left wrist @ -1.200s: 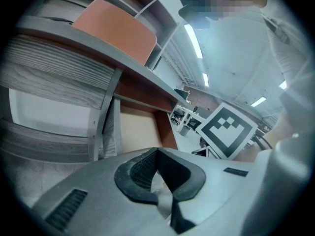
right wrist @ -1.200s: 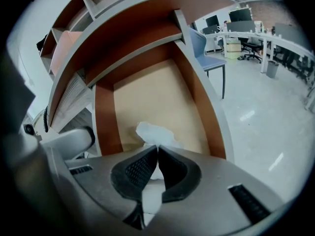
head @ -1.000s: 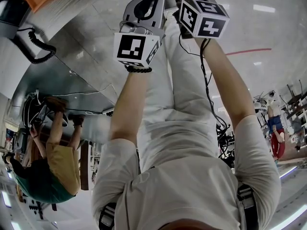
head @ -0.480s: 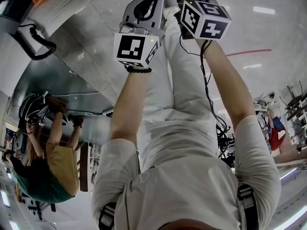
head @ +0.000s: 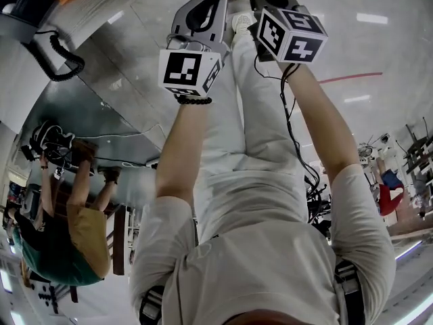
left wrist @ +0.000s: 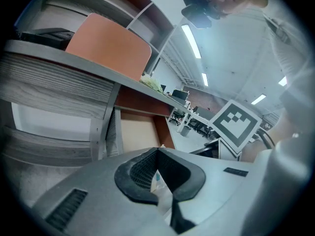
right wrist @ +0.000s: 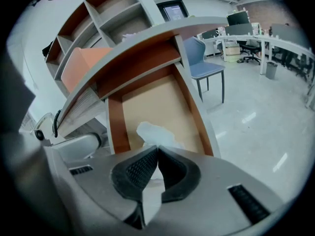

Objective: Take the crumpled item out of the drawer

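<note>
The drawer (right wrist: pixel 194 107) stands pulled out under the grey desktop, its tan bottom showing in the right gripper view. A white crumpled paper (right wrist: pixel 150 132) lies in it, reaching up to my right gripper (right wrist: pixel 157 149). That gripper's dark pads are shut, with white paper showing in the gap behind the tips. My left gripper (left wrist: pixel 157 150) hangs beside the drawer's outer side, shut with nothing in it. In the head view only the two marker cubes show, the left cube (head: pixel 189 72) and the right cube (head: pixel 291 34); the jaws lie beyond the top edge.
A shelf unit with an orange panel (right wrist: pixel 86 63) stands on the desktop (right wrist: pixel 147 41). A blue chair (right wrist: pixel 204 65) stands past the drawer on the pale floor. A coiled black cord (head: pixel 57 63) hangs at the desk. Another person (head: pixel 61 229) stands at the left.
Both grippers have hardly moved, the cubes drifting slightly. The person at the left has shifted their raised hands further left.
</note>
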Tool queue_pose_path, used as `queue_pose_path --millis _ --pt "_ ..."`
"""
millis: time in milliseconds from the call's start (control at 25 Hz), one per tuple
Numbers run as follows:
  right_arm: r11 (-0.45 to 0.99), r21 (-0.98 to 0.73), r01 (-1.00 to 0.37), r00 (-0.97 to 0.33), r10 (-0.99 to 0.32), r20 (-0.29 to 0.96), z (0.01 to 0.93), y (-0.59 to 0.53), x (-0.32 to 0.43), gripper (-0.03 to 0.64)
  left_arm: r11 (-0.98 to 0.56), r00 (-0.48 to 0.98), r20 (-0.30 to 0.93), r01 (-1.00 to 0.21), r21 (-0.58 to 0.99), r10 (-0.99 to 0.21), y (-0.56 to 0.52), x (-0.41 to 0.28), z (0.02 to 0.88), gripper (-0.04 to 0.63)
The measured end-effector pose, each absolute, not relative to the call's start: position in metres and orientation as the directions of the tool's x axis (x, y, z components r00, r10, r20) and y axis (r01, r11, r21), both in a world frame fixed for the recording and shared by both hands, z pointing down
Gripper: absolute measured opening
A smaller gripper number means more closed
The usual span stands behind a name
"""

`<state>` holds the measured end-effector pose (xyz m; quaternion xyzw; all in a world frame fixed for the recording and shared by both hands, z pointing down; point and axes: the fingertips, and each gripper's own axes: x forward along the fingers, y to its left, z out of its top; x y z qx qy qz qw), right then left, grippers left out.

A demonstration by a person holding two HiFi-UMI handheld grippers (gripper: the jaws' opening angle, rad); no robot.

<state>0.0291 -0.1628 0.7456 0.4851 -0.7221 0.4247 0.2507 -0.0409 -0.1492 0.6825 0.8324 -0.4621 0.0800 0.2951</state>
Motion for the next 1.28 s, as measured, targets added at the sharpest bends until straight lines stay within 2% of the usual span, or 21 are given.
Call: queue_pose_path --millis 1280 --pt "0.197 -0.412 -0.889 -0.445 -0.583 0.68 0.604 -0.158 0.023 0.006 -0.424 0.543 0.354 -0.831 0.362 -0.762 -0.144 -0.048 0.572 0.0"
